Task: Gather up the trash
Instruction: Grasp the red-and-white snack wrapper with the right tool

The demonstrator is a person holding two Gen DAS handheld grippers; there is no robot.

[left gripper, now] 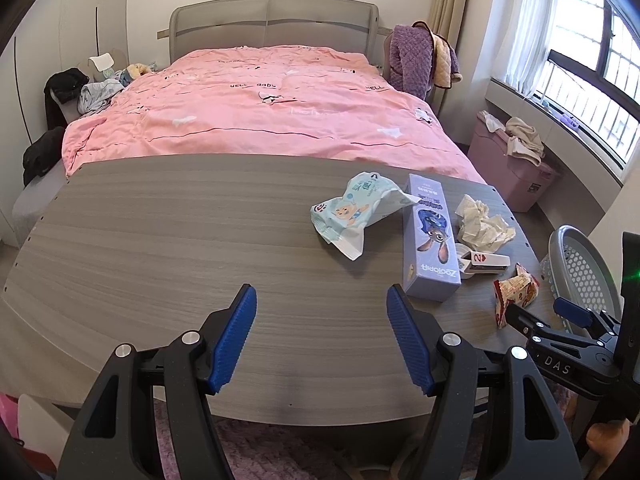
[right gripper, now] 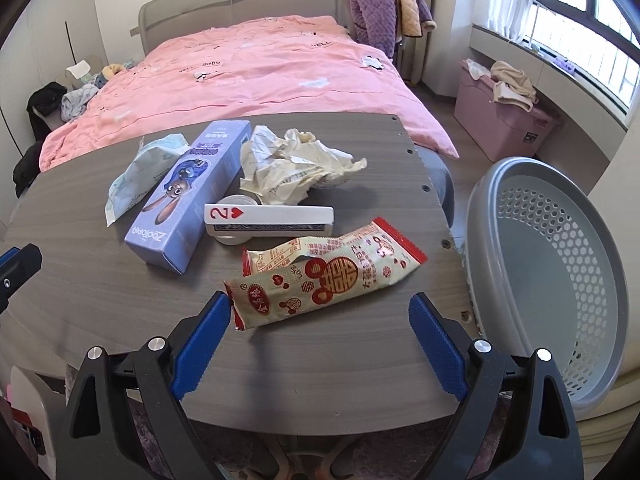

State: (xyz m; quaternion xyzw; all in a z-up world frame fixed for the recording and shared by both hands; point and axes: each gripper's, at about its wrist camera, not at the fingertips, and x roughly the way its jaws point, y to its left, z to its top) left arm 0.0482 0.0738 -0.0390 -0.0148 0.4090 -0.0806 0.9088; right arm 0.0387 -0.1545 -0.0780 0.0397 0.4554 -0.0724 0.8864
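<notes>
On the grey wooden table (right gripper: 120, 312) lies a red-and-cream snack wrapper (right gripper: 332, 276). My right gripper (right gripper: 320, 304) stands open just above its near end, and the left pad is close to the wrapper's corner without pressing it. Behind the wrapper are a white playing-card box (right gripper: 272, 218), crumpled paper (right gripper: 296, 164), a purple carton (right gripper: 192, 192) and a wipes pack (right gripper: 140, 176). A grey perforated basket (right gripper: 552, 264) sits off the table's right edge. My left gripper (left gripper: 320, 300) hovers open over bare table, nothing between its pads. The wrapper (left gripper: 516, 292) and right gripper (left gripper: 540, 312) lie to its right.
A bed with a pink duvet (left gripper: 260, 112) stands behind the table. A pink storage bin (right gripper: 504, 128) with clothes on it sits under the window. A purple garment (right gripper: 372, 8) hangs on a stand beside the bed. A pink rug (left gripper: 280, 452) lies below the table's near edge.
</notes>
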